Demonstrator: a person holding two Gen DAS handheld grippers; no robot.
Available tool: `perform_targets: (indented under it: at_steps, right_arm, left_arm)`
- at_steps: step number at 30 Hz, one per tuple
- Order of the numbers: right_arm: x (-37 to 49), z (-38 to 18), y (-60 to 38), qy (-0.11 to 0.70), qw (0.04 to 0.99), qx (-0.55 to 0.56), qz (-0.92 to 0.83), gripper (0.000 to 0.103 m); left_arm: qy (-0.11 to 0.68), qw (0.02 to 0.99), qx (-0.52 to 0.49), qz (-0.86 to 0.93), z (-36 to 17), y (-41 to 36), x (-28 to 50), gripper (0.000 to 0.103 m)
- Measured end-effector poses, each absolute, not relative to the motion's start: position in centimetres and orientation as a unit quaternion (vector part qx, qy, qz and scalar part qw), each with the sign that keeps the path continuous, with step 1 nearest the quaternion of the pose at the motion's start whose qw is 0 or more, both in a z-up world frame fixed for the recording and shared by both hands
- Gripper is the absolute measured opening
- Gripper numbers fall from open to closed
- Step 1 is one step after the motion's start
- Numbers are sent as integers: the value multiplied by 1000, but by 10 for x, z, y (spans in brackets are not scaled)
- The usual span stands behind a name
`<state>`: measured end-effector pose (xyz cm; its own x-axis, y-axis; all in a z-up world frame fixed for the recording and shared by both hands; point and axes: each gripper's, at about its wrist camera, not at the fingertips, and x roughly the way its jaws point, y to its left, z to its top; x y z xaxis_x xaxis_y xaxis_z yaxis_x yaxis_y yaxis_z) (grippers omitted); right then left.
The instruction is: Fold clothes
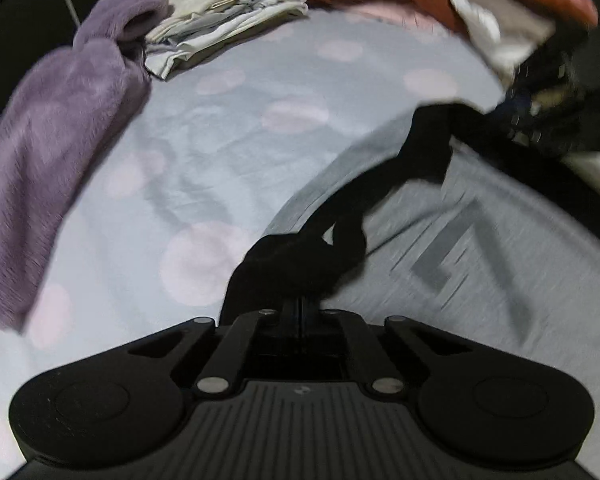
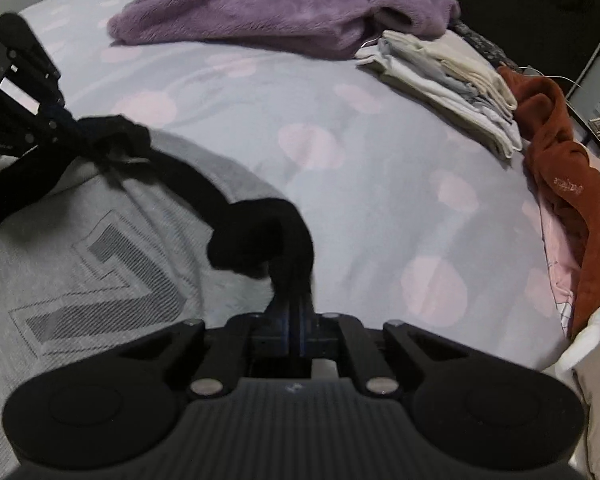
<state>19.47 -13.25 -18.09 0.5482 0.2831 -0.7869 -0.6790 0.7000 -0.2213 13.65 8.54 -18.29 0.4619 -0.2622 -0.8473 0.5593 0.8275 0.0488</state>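
Here: two grippers — left gripper (image 1: 300, 300), right gripper (image 2: 296, 300) — pinching one black garment (image 2: 260, 232).

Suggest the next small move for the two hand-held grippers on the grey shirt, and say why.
Probably lift both together. The left hand-held gripper and right hand-held gripper are each shut on the black neckband of the grey printed knit shirt, which lies on the dotted pale bedsheet.

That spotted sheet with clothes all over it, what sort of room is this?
Most likely a bedroom. The spotted sheet looks like a made bed, with a folded pile of pale laundry, a purple fleece garment and a rust-coloured one lying on it.
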Motion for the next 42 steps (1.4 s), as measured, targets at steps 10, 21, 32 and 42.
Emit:
perform_targets:
  at_steps: [10, 21, 32, 42]
  right_arm:
    - [234, -146, -182, 365, 883, -147, 256, 2]
    - [278, -146, -205, 395, 887, -24, 237, 2]
    - [316, -184, -218, 495, 866, 20, 71, 17]
    - [275, -159, -176, 409, 882, -79, 220, 36]
  left_arm:
    - [406, 892, -38, -194, -152, 139, 169, 0]
    - [393, 900, -117, -145, -163, 145, 194, 0]
    - [446, 886, -109, -69, -201, 149, 207, 0]
    - [456, 873, -80, -155, -181, 152, 187, 16]
